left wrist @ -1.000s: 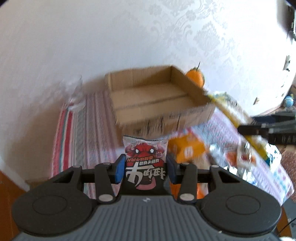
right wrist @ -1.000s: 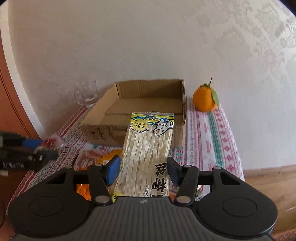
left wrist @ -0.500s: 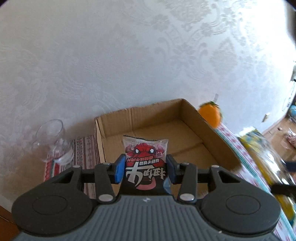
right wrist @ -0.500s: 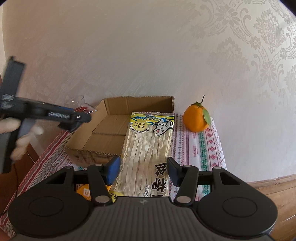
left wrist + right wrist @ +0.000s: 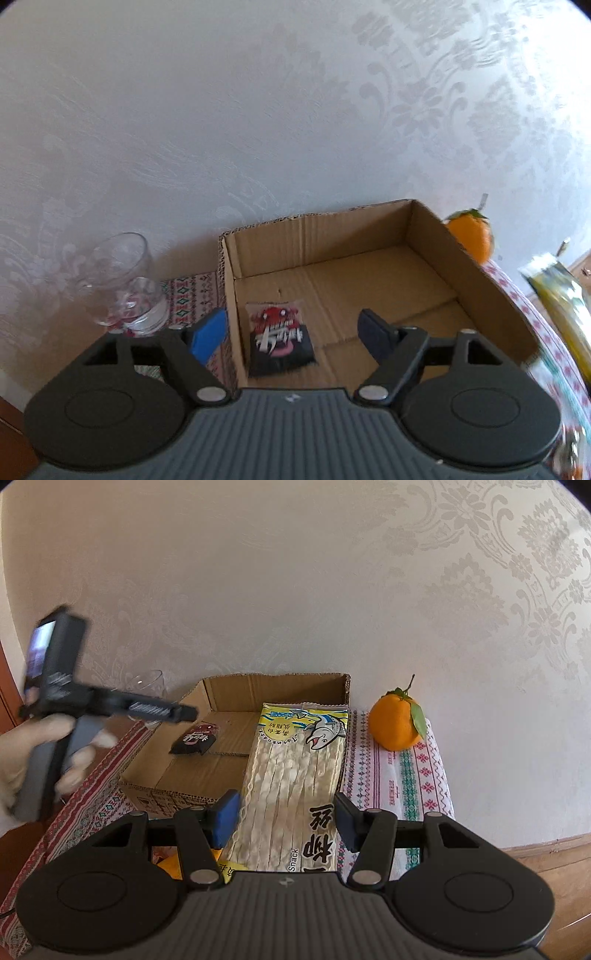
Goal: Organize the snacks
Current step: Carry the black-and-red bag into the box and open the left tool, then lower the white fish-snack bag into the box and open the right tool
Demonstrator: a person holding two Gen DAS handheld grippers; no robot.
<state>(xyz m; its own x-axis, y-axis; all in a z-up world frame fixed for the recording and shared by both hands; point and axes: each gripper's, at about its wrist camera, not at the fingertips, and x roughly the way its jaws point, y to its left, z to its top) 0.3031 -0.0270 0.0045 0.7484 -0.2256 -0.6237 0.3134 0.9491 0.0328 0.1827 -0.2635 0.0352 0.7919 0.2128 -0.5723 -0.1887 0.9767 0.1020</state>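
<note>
While the left tool hangs above the near left corner of the cardboard box, its two fingers are spread wide with nothing between them. Directly beneath that gap, a small black-and-red snack packet lies flat on the box floor, close against the left wall. Judging by this, the packet sits where it belongs, and the tool is splayed because it has nothing to carry.

From the right wrist view, the same tool reaches in from nine o'clock, roughly level, gripped by a pale gloved hand, its tip over the box's left edge.

The right tool is pinching the lower part of a long clear fish-strip snack bag with a cartoon fish on its yellow header. The bag stretches away toward twelve o'clock, its header end over the front right part of the box. It appears to be held lengthwise so that it can be laid down along the box floor. This tool points forward and slightly downward, short of the box's near wall.

On the patterned tabletop, an orange with a leaf stands at two o'clock of the box, just beside it. A clear glass stands at nine o'clock of the box. More packets peek out under the right tool, too hidden to identify.
</note>
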